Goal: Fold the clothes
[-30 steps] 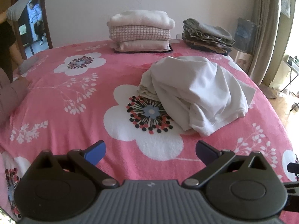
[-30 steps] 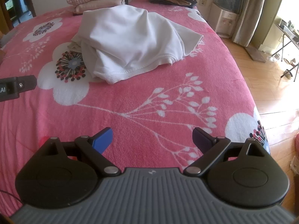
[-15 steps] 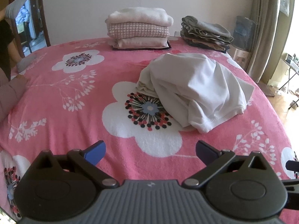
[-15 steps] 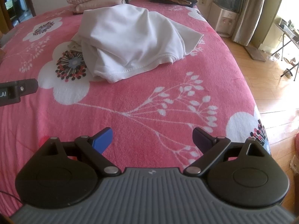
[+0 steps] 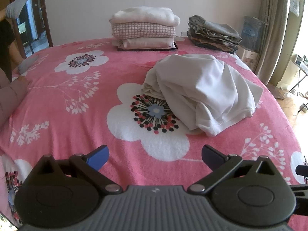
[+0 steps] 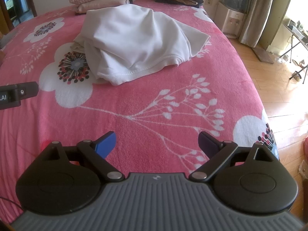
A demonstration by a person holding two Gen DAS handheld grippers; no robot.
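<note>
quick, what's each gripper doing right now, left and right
Left gripper: open, holding nothing, short of the white garment.
Right gripper: open, holding nothing.

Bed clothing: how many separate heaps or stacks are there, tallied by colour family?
White, crumpled heap: 1
Cream and pink folded stack: 1
Grey and brown folded stack: 1
Total: 3 on the pink floral blanket
Neither hand-held gripper touches any of them.

Water dispenser [image 6: 233, 22] and curtain [image 6: 258, 9] beside pink floral blanket [image 6: 146, 104].
</note>
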